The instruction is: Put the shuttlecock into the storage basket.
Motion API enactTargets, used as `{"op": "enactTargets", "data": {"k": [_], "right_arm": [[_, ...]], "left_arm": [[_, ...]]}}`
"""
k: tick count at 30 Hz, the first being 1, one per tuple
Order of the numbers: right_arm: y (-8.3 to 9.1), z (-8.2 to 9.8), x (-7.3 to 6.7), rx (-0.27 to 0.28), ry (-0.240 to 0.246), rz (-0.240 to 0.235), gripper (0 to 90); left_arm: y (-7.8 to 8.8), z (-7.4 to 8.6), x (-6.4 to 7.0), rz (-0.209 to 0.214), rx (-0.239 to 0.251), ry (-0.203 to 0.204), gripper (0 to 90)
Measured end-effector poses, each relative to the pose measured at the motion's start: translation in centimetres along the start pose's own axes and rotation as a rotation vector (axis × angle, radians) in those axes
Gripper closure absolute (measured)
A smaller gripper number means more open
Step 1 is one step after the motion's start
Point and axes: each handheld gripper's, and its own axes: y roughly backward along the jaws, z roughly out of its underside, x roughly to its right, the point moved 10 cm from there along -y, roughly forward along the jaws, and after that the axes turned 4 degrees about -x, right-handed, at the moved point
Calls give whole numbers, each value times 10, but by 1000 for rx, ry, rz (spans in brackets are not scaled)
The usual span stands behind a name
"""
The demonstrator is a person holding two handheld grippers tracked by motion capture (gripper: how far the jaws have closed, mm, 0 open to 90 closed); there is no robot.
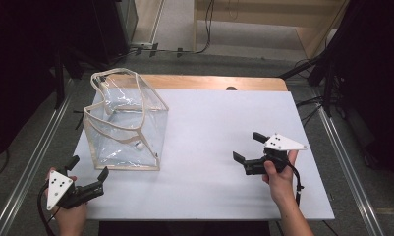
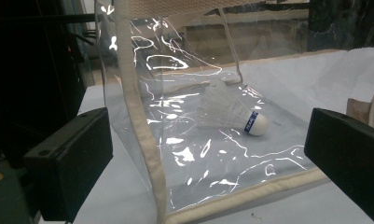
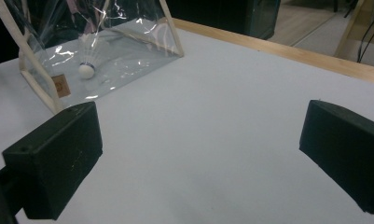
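The left gripper [image 1: 88, 170] is held at the near left corner of the bench [image 1: 224, 196], low and level, pointing at the see-through bag [image 1: 126, 123]. Its fingers [image 2: 68, 163] are spread wide apart and hold nothing. The bag's near corner sits just in front of them. The right gripper [image 1: 248, 146] is held over the right side of the bench, pointing left toward the bag but well apart from it. Its fingers [image 3: 54, 158] are spread wide too, with nothing between them. There is one bag, standing up near the left edge of the bench. One white shuttlecock [image 2: 236, 114] lies on its side on the bag's floor. There are two grippers, one in each hand.
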Motion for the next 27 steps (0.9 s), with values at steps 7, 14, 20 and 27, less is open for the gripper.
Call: {"op": "enactTargets", "data": {"k": [7,14,20,27], "right_arm": [[10,16,13,-4,-28,31,0],[19,31,27,-13,-60,58,0],[30,40,38,-12,-72,91,0],[41,52,49,-22,-83,124,0]], "left_arm": [[0,0,0,-1,-3,-3,17],[0,0,0,0,-3,-3,17],[0,0,1,0,-4,-4,17],[0,0,1,0,-3,-5,17]]}}
